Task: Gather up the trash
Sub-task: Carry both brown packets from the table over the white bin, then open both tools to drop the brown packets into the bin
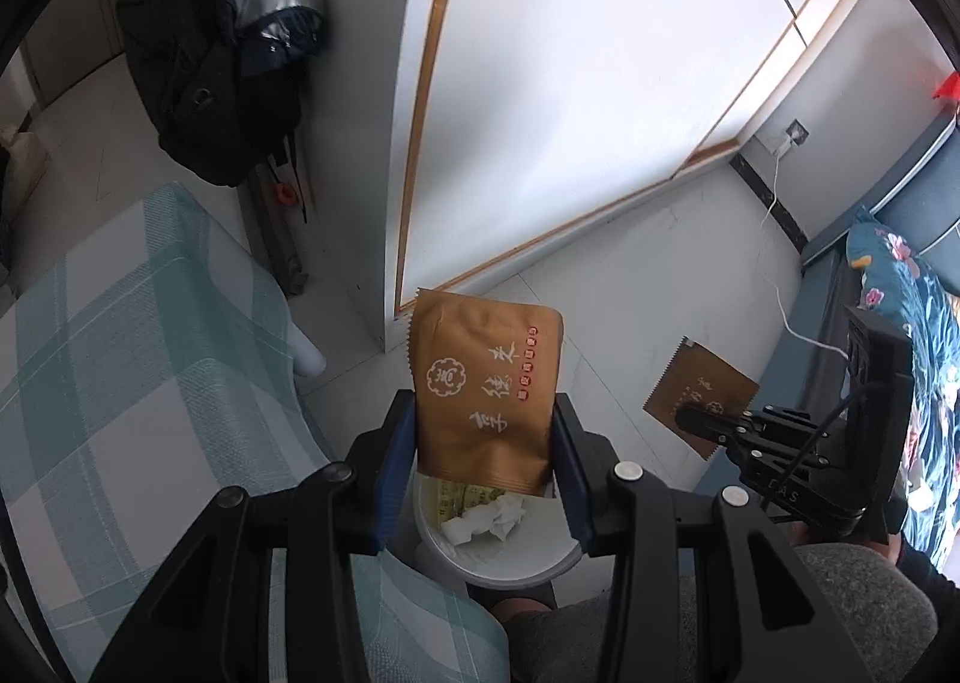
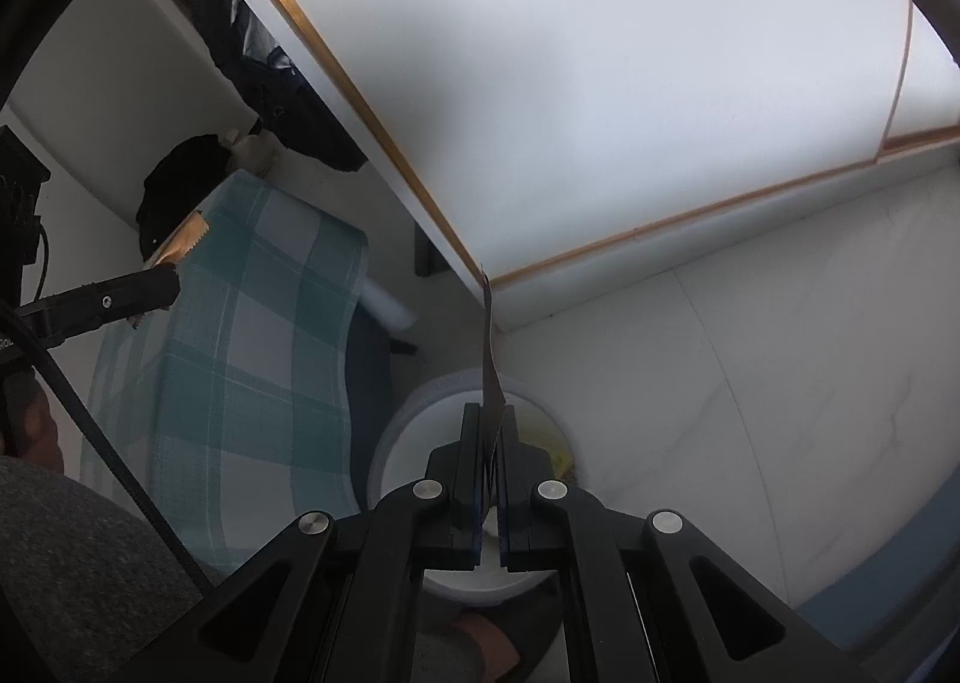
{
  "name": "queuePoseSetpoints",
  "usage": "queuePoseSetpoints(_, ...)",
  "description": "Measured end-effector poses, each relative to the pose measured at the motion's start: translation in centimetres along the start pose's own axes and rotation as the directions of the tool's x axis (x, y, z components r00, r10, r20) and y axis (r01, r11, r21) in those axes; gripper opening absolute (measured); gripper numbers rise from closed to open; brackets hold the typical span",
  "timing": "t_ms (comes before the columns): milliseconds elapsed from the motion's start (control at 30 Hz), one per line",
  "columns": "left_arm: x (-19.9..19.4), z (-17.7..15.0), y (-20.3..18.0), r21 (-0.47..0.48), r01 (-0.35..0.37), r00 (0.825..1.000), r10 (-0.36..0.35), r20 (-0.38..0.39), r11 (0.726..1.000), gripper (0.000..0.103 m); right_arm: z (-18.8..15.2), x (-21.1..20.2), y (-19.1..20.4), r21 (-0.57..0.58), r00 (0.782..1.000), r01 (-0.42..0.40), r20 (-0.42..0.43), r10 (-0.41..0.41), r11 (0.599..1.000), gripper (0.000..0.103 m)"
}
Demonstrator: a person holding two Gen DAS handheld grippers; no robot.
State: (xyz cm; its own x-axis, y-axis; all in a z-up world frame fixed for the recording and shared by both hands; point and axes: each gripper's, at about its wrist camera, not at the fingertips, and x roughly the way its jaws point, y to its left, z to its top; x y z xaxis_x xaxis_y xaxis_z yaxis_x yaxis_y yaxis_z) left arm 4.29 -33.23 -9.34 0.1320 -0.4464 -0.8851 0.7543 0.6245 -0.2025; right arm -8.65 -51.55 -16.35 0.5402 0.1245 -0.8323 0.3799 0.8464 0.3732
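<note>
Left wrist view: left claw (image 1: 485,431) pinches brown packet (image 1: 486,389) above white bin (image 1: 510,551); right claw (image 2: 491,431) clamps second wrapper (image 2: 491,365) edge-on. Plaid cushion (image 1: 132,371) beside bin.

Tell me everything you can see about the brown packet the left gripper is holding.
The brown packet is a flat, matte pouch that looks like paper or foil, with white characters, a white flower-shaped emblem and a column of small red marks. Its upper-left edge is serrated, and one top corner curls a little. It stands roughly upright between the blue pads of the left gripper, which press on its two side edges. Its lower end hangs just above the open white bin, over crumpled tissue and yellowish scraps. Nothing else touches it.
</note>
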Motion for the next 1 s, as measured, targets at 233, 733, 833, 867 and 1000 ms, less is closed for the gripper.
queuePoseSetpoints(233,3.6,0.2,-1.3,0.033,0.043,0.991,-0.038,-0.132,0.999,0.038,-1.6,4.5,-1.9,0.040,0.994,-0.015,-0.107,0.020,0.999,0.002)
queuePoseSetpoints(733,10.6,0.8,-3.9,0.089,0.042,0.884,0.004,-0.468,0.995,0.038,-3.6,9.2,-2.5,0.090,0.974,-0.095,-0.199,0.111,0.991,0.002)
queuePoseSetpoints(833,12.6,0.4,-4.3,0.054,0.064,0.818,-0.021,-0.574,0.997,0.038,-4.1,10.4,-2.8,0.113,0.966,-0.109,-0.221,0.132,0.988,0.003)
queuePoseSetpoints(867,13.2,0.2,-4.1,0.030,0.066,0.795,-0.035,-0.606,0.997,0.038,-4.4,10.7,-3.1,0.127,0.962,-0.117,-0.231,0.144,0.985,0.003)
queuePoseSetpoints(1000,15.1,-0.1,-3.8,-0.043,0.048,0.741,-0.064,-0.669,0.998,0.038,-5.8,12.3,-3.2,0.166,0.941,-0.131,-0.288,0.175,0.977,0.004)
